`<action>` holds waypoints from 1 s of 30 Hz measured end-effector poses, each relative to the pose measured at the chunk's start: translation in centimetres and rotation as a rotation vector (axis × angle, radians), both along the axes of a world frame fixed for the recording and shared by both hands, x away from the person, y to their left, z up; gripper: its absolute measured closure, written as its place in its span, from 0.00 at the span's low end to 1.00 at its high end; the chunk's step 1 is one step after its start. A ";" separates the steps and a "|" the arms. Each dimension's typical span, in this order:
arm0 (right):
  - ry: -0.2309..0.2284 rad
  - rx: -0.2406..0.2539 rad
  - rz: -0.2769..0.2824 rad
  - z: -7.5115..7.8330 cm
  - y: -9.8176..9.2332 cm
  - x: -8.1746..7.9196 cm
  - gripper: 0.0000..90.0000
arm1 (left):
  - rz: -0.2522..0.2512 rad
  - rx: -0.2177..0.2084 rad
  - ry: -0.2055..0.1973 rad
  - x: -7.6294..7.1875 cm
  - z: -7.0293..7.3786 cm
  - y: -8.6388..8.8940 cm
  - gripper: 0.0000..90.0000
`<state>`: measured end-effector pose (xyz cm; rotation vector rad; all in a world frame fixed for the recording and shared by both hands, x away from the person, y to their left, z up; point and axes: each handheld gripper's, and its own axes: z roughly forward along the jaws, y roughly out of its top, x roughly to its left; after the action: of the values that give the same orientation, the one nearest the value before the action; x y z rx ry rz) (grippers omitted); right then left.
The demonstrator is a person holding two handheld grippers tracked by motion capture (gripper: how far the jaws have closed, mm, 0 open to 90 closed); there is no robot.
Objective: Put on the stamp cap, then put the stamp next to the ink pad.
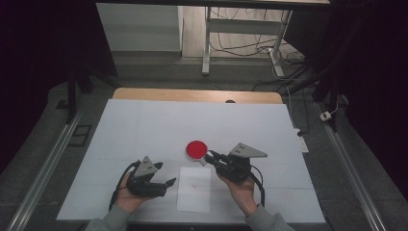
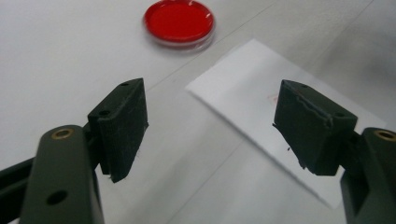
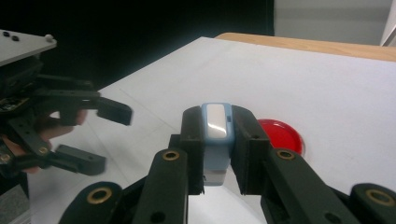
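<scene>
The stamp (image 3: 216, 140) — a small light-blue block with a white top — is clamped between the jaws of the right gripper (image 1: 210, 157), which are closed tight on its sides. In the high view it is held just off the near-right edge of the red dish (image 1: 196, 149), above the table (image 1: 144, 125). The white paper sheet (image 1: 194, 189) lies flat on the table just on the near side of that dish, and a faint red mark is seen on its upper half.

The left gripper (image 1: 166, 174) hangs to the near left of the dish, beside the sheet's left edge; its jaws are spread wide and nothing is held between them.

The step in hand is judged to be stamping. It would be done best if the stamp were first pressed squarely into the red dish, then carried toward the sheet on the near side of the dish and set down upright — not tilted — so that the whole face is printed. The sheet is light and could be lifted with the stamp; its edge might well be pinned by the empty left gripper while the stamp is pulled straight up.
</scene>
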<state>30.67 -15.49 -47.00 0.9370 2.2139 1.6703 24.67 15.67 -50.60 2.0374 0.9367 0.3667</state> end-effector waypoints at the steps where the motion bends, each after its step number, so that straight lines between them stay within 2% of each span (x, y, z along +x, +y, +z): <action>1: -0.004 -0.002 -0.001 0.0 -0.1 0.1 0.84 | 0.009 -0.002 0.001 -0.2 0.0 0.4 0.29; 5: -0.010 -0.005 -0.008 0.1 -0.3 0.2 0.84 | 0.038 -0.011 0.001 -0.9 -0.1 1.9 0.29; 10: -0.023 -0.014 -0.018 0.2 -0.6 0.3 0.84 | 0.053 -0.014 0.003 -1.3 -0.2 2.9 0.29; 23: -0.050 -0.073 -0.060 0.1 -1.7 1.5 0.84 | 0.064 -0.010 0.012 -1.5 -0.5 3.6 0.29; 30: -0.048 -0.130 -0.095 -0.6 -2.2 2.7 0.84 | 0.069 -0.009 0.018 -1.5 -0.6 3.9 0.29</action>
<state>33.42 -17.68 -47.55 0.9427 2.1811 1.4728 23.17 19.58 -51.24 2.0070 1.0196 0.3808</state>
